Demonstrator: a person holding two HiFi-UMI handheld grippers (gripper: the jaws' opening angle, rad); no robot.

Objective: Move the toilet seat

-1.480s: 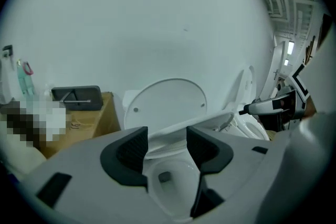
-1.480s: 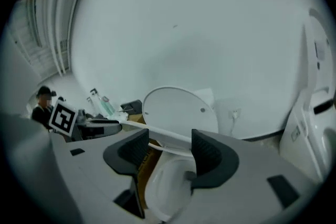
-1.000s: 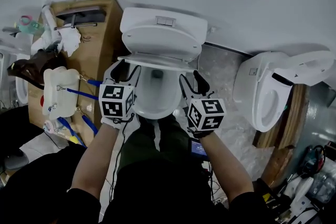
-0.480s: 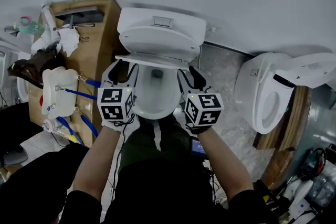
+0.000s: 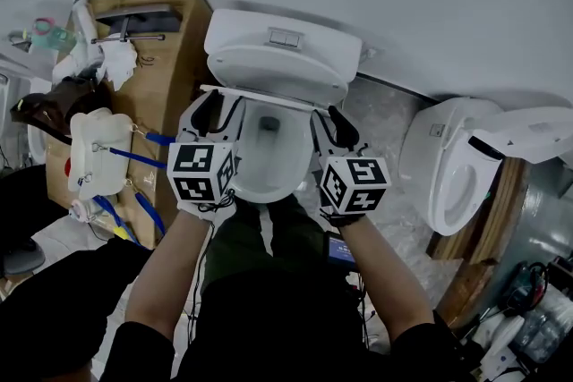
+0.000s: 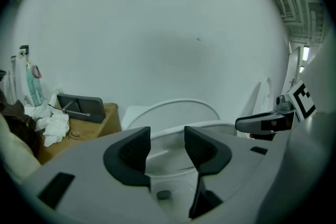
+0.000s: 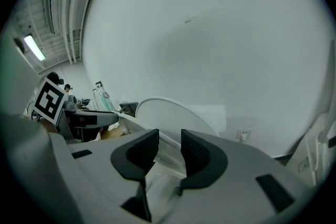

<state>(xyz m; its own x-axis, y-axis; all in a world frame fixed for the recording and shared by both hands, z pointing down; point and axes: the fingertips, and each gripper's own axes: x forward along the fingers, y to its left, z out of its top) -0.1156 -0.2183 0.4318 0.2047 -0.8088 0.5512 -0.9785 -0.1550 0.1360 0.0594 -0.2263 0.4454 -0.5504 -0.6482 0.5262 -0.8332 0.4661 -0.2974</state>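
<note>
The white toilet stands in the middle of the head view, with its lid [image 5: 273,65] tipped up against the tank and the bowl [image 5: 264,158] open below. The seat [image 5: 269,96] shows as a thin raised white edge across the bowl. My left gripper [image 5: 222,107] straddles the seat's left end and my right gripper [image 5: 329,123] its right end. In the left gripper view the seat rim [image 6: 167,131] runs through the gap of the left gripper [image 6: 167,143]. In the right gripper view the seat edge [image 7: 169,140] crosses the narrower gap of the right gripper [image 7: 169,148]. Both sets of jaws are closing, and the pads do not visibly press.
A wooden cabinet [image 5: 175,58] stands left of the toilet, with a white plastic container [image 5: 98,152], rags and blue straps beside it. A second toilet [image 5: 457,165] with its lid up stands at the right. The person's legs fill the floor just in front of the bowl.
Both grippers have edged forward onto the ends of the seat's edge. The right jaws have narrowed clearly, the left ones slightly.
</note>
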